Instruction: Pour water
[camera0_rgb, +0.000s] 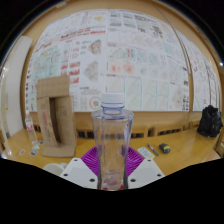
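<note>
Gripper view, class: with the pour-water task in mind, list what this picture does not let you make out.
1. Bottle: its base is hidden between the tool's fingers; the water level in it is unclear.
2. Where to pour: no cup or glass is visible; the bottle blocks what lies directly behind it.
3. Wall posters: print too small to read.
4. Small dark item on the table: too small to identify.
5. Cardboard box: contents hidden by its walls.
</note>
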